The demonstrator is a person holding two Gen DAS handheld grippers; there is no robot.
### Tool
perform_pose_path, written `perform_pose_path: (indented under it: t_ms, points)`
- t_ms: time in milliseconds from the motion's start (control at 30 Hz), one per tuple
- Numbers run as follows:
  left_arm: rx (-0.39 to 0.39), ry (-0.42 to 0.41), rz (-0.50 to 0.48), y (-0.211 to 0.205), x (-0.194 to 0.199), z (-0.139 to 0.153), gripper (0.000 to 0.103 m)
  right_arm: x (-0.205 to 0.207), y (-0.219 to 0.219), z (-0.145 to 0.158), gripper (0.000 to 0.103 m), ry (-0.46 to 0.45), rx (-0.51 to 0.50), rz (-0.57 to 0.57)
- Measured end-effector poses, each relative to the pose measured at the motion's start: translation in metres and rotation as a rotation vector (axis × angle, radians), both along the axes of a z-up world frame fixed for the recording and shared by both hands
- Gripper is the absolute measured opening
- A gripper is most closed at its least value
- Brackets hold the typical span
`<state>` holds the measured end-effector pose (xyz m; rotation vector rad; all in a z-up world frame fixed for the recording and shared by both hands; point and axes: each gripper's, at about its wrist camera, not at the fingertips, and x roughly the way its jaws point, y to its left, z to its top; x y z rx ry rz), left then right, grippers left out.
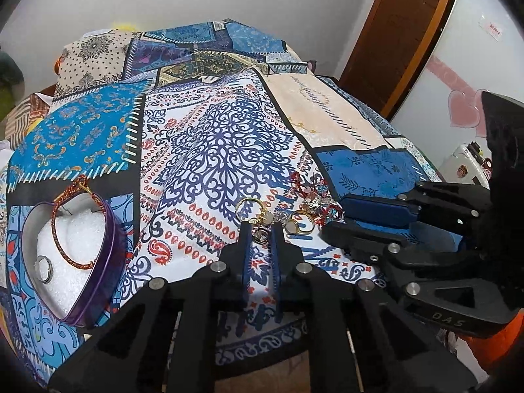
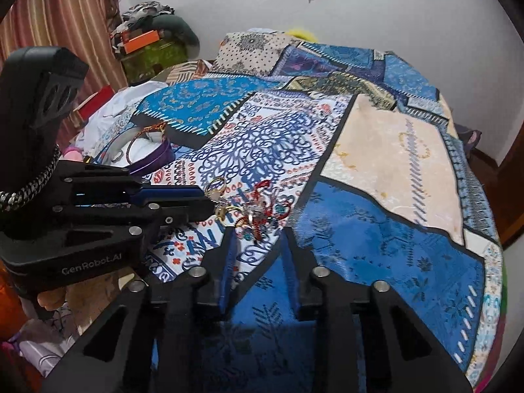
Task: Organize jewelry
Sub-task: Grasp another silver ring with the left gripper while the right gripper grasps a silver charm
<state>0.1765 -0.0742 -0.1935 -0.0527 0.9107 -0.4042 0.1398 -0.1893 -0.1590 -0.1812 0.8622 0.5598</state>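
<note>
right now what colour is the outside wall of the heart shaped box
Purple. The heart-shaped box shows it best in the left wrist view, with white foam inside.

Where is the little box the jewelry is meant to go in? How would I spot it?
Look at the patchwork bedspread, then to its left side, away from the jewelry pile. The heart-shaped tin sits there, with a purple wall and white padding inside. It is the only container on the bed, holding a braided red bracelet and a silver ring.
</note>
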Motion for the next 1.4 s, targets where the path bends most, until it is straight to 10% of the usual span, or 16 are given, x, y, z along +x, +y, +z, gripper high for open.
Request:
perform_pose_path:
  t_ms: [333, 1067, 1400]
  points:
    - [0.006, -0.038, 0.031, 0.013, -0.018, 0.014, 0.009, 0.005, 0.005, -0.001, 0.007, -0.011, 0.007, -0.005]
    - [-0.009, -0.113, 0.069, 0.029, -0.047, 0.048, 0.009, -0.025, -0.024, 0.043, 0.007, -0.011, 0.17, -0.039]
    - [0.003, -0.114, 0.074, 0.033, -0.053, 0.046, 0.009, -0.015, -0.034, 0.024, 0.013, 0.038, 0.092, -0.177]
